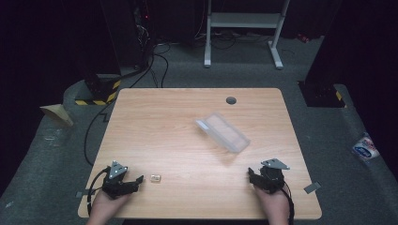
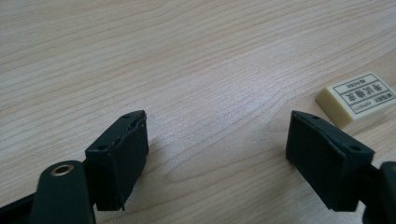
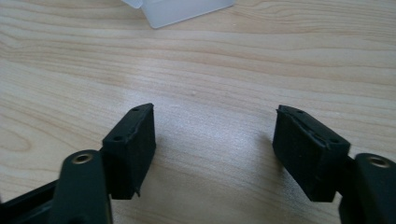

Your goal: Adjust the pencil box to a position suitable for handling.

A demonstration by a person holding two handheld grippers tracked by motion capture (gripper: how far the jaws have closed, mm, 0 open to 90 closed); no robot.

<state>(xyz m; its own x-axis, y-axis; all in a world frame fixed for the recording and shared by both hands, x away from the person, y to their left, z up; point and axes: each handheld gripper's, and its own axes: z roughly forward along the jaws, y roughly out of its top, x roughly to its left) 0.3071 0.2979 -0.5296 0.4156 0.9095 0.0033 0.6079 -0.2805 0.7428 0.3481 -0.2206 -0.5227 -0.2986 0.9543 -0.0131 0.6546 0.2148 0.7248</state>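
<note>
Wood-grain laminate covers the table [image 1: 159, 126], the largest thing seen from the high view, with a small round dark hole [image 1: 231, 100] set near its far edge. Grey carpet lies around the table, and a white metal frame [image 1: 244, 21] stands on it beyond the far side.

Right of the table's middle a clear plastic box [image 1: 222, 132] is laid at a slant; its pale near corner [image 3: 180, 9] is also caught at the top of the right gripper view, well apart from the jaws.

Near the front left corner the left gripper [image 1: 133, 181] is held low over the wood. Its jaws are spread wide with bare table between them [image 2: 217, 140], so nothing is grasped. At the front right the right gripper [image 1: 251, 174] is held in the same manner; its jaws stand apart over bare wood [image 3: 214, 140] and nothing is gripped.

Smallest is the eraser [image 1: 156, 177], a cream block with a printed sleeve. It is found on the table just beside the left gripper, and in the left gripper view it lies a little beyond the right-hand jaw, untouched [image 2: 357, 99].
</note>
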